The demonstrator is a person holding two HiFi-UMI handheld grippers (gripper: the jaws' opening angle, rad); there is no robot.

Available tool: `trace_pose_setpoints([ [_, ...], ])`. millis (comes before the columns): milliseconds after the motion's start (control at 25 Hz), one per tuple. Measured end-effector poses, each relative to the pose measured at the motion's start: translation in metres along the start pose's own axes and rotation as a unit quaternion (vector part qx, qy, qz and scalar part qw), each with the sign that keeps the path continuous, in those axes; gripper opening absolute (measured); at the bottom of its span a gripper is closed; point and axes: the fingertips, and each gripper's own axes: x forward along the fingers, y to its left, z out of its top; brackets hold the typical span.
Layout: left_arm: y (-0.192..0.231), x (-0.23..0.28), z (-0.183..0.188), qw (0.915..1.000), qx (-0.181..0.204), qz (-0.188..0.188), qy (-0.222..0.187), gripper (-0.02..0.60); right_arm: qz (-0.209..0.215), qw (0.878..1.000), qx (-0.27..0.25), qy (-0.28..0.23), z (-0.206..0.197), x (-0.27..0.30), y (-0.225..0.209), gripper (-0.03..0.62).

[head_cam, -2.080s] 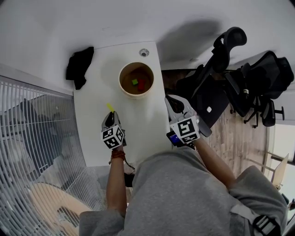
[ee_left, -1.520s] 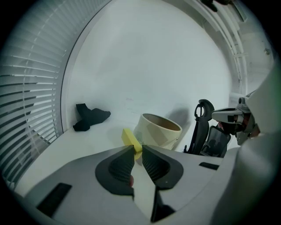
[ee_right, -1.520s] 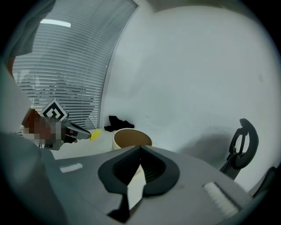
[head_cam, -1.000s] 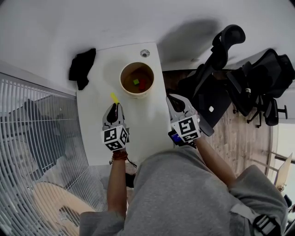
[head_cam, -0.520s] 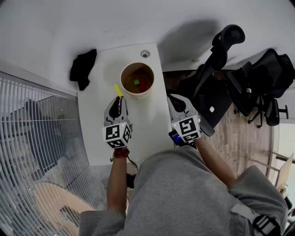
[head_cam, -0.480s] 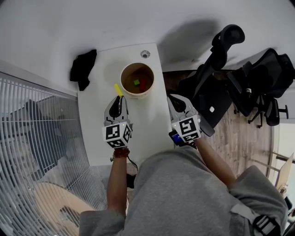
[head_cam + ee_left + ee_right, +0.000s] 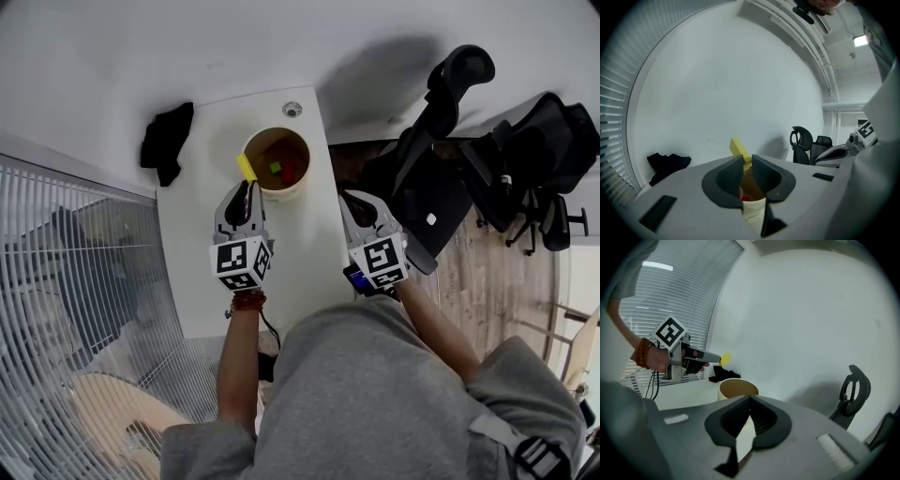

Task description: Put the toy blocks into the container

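Observation:
My left gripper (image 7: 246, 186) is shut on a long yellow block (image 7: 246, 167), whose far end sticks out past the fingertips. It hangs above the table beside the left rim of the round tan container (image 7: 255, 146). A green block (image 7: 274, 168) and a red block (image 7: 288, 173) lie inside. In the left gripper view the yellow block (image 7: 739, 149) is pinched between the jaws, with the container (image 7: 753, 210) below them. My right gripper (image 7: 349, 200) is shut and empty near the table's right edge. In its own view the left gripper (image 7: 708, 357) holds the block beyond the container (image 7: 737, 389).
A black cloth (image 7: 164, 139) lies at the white table's (image 7: 187, 262) far left corner, with a cable grommet (image 7: 292, 110) behind the container. Black office chairs (image 7: 487, 159) stand right of the table. Window blinds (image 7: 75, 281) run along the left.
My left gripper has lifted the yellow block off the table and carried it up toward the container's left rim. The right gripper has stayed where it was.

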Motion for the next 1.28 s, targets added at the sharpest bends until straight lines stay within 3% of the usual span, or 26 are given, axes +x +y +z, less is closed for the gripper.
trace_pose_setpoints([
  [1000,-0.019,0.029,-0.009,0.9996,0.002,-0.026,0.014,0.086,-0.017,1.000,0.009,0.003,-0.009,-0.010,-0.009,0.011],
  [1280,-0.016,0.022,-0.011,0.9997,0.003,-0.017,0.020,0.101,-0.015,1.000,0.007,0.002,-0.007,-0.010,-0.009,0.011],
])
